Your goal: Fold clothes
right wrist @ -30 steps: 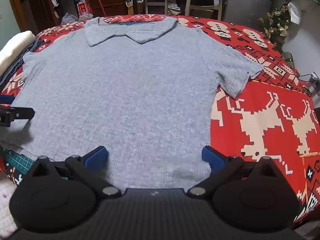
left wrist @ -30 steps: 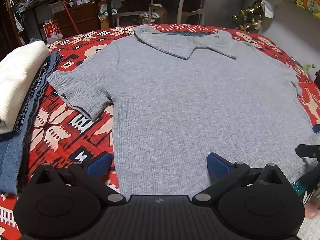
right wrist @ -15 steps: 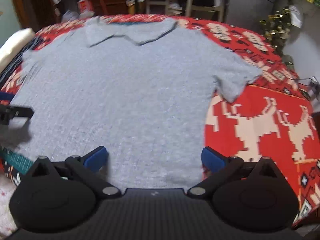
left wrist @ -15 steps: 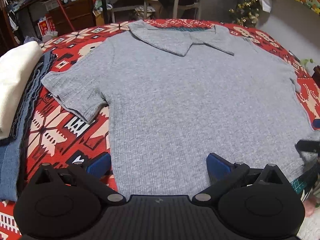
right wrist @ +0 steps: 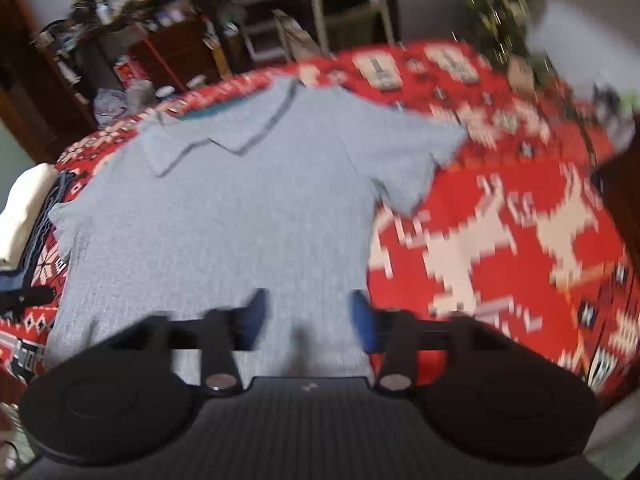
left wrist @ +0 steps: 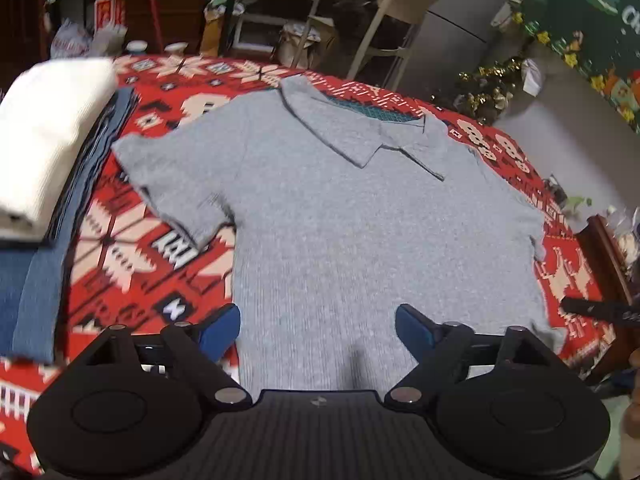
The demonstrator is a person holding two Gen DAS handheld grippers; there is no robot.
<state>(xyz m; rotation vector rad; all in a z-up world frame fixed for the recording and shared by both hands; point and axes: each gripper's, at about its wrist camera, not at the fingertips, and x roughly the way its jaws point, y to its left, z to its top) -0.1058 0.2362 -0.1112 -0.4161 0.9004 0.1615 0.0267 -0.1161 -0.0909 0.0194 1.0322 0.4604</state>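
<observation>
A grey short-sleeved polo shirt (left wrist: 344,216) lies flat, collar away from me, on a red patterned cloth (left wrist: 132,256). It also shows in the right wrist view (right wrist: 224,224), blurred. My left gripper (left wrist: 318,330) is open, its blue pads astride the shirt's bottom hem near the left corner. My right gripper (right wrist: 308,314) stands over the hem near the right corner, its jaws partly closed with a gap between them and holding nothing. The right gripper's finger (left wrist: 596,310) shows at the left view's right edge.
A stack of folded clothes, a white piece (left wrist: 44,140) on top of denim (left wrist: 28,292), sits at the left of the cloth. Chairs (left wrist: 388,28), shelves and clutter stand beyond the far edge. A small Christmas tree (left wrist: 488,88) is at the back right.
Both grippers have risen and tilted, showing more of the room. The right gripper's jaws have narrowed from wide open. The shirt has not moved.
</observation>
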